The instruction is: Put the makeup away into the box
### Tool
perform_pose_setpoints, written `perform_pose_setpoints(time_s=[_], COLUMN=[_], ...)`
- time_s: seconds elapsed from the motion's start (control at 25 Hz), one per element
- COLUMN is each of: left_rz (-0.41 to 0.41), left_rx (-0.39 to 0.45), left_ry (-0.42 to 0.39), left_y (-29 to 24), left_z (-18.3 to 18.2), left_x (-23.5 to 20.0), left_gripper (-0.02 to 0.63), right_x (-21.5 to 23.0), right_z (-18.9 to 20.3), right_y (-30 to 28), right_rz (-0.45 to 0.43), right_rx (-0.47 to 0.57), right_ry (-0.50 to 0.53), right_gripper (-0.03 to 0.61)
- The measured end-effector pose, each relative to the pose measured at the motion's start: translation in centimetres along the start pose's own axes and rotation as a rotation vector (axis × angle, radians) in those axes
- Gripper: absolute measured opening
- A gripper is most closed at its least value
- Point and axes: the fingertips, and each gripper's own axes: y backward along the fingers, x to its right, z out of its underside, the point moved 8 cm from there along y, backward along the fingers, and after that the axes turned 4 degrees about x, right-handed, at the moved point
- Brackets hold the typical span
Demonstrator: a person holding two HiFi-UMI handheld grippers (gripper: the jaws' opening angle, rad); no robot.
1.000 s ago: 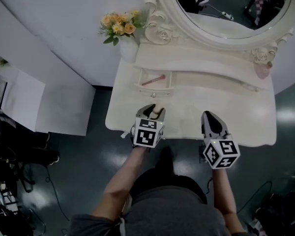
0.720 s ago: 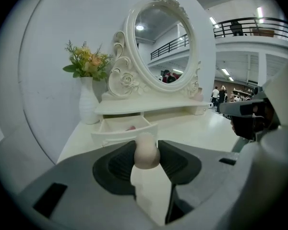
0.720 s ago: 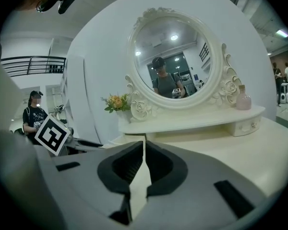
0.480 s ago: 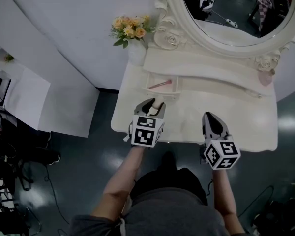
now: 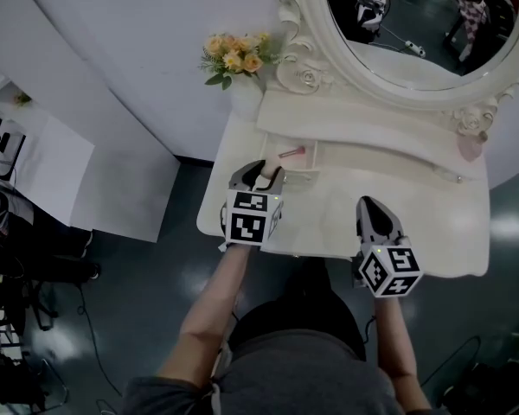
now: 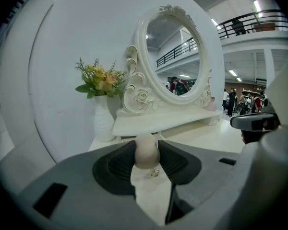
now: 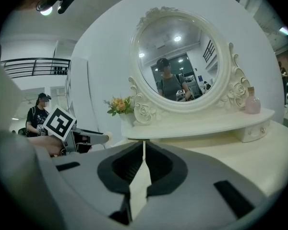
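Note:
A beige egg-shaped makeup sponge (image 6: pixel 146 151) sits pinched between the dark pads of my left gripper (image 6: pixel 146 155). In the head view that gripper (image 5: pixel 265 175) hovers above the white dressing table (image 5: pixel 337 219), with the sponge (image 5: pixel 267 172) just short of the small open drawer box (image 5: pixel 310 163). A pink makeup stick (image 5: pixel 291 153) lies inside the box. My right gripper (image 5: pixel 369 204) hangs over the table's front right part, and its jaws (image 7: pixel 144 153) are shut with nothing between them.
A white vase of yellow flowers (image 5: pixel 240 76) stands at the table's back left, close to the box. An oval mirror (image 5: pixel 415 24) rises behind a raised shelf (image 5: pixel 363 124). A pink bottle (image 5: pixel 470 148) stands on the shelf's right end. Dark floor surrounds the table.
My left gripper has risen and moved forward with the sponge, and its tips now reach the box's front edge. The right gripper has hardly shifted.

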Motion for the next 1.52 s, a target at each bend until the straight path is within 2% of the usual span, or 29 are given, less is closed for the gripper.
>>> perform_pose_setpoints(time_s=[0.44, 0.8, 1.04, 1.52], left_rz=[-0.072, -0.128, -0.142, -0.138], left_rx=[-0.014, -0.038, -0.084, -0.18], left_ry=[0.007, 0.008, 0.013, -0.032], left_y=[-3.4, -5.8, -6.8, -8.7], left_z=[-1.8, -1.9, -1.3, 0.3], left_x=[-1.7, -3.0, -3.2, -2.9], left_gripper=[0.152, 0.152, 0.152, 0.153], right_x=[2.1, 3.8, 4.3, 5.4], right_z=[-1.8, -2.6, -2.7, -2.4], right_y=[-4.5, -7.3, -8.3, -8.7], right_rz=[-0.07, -0.103, -0.116, -0.114], right_rx=[-0.006, -0.02, -0.035, -0.054], right_ry=[0.008, 0.008, 0.007, 0.0], right_gripper=[0.012, 0.012, 0.012, 0.012])
